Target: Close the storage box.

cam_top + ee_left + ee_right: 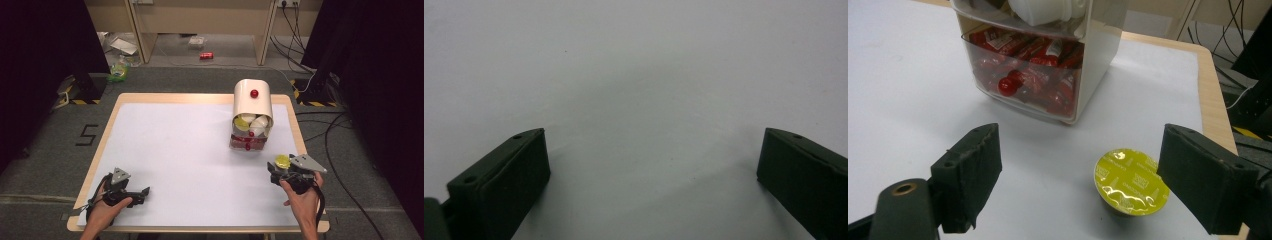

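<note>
A yellow-lidded coffee capsule (1130, 181) stands on the white tabletop, close to the right-hand jaw of my right gripper (1080, 177), which is open and not touching it. From above the capsule (282, 161) sits at the tip of the right gripper (278, 169), near the table's right edge. Behind it stands a white dispenser (252, 112) with a red knob on top, an open upper shelf of white and yellow capsules, and a clear drawer of red sachets (1033, 75). My left gripper (141, 192) rests at the front left, open over bare tabletop (649, 100).
The wooden table edge (1215, 115) runs just right of the capsule. On the floor beyond the table lie cables (300, 30), a red can (206, 56) and some litter. Black curtains stand at both sides.
</note>
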The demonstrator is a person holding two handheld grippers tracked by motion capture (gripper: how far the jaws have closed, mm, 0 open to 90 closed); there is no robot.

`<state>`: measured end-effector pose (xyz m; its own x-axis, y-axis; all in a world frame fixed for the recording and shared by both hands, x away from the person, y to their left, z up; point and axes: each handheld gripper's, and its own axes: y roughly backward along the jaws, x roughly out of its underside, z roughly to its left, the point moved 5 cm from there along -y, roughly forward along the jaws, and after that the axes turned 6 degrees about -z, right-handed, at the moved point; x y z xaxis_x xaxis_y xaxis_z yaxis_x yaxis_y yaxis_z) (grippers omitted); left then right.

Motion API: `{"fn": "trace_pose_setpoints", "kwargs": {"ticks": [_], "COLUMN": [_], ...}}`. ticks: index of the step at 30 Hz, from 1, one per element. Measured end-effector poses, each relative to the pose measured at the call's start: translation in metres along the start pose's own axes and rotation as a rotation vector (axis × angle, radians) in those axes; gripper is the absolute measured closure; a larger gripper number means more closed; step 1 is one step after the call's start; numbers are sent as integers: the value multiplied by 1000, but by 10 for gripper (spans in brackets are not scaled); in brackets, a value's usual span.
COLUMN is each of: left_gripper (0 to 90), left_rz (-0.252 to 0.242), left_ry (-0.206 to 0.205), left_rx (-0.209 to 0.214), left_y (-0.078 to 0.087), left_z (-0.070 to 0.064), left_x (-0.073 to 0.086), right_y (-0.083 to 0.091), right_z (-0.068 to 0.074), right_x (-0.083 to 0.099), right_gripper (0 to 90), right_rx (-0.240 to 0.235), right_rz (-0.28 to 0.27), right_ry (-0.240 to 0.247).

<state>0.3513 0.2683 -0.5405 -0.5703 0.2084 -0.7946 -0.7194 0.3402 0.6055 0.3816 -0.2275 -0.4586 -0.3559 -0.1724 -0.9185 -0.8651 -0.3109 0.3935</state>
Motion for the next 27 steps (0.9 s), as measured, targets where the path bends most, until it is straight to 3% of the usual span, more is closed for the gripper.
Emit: {"fn": "trace_pose_setpoints", "kwargs": {"ticks": [27], "left_gripper": [0], "left_rz": [0], "left_ry": [0], "left_rx": [0], "left_y": [0], "left_z": [0], "left_x": [0], "right_y": [14], "right_z": [4], "right_x": [27], "right_gripper": [180], "right_rx": [-24], "right_rz": [64], "right_ry": [8]}}
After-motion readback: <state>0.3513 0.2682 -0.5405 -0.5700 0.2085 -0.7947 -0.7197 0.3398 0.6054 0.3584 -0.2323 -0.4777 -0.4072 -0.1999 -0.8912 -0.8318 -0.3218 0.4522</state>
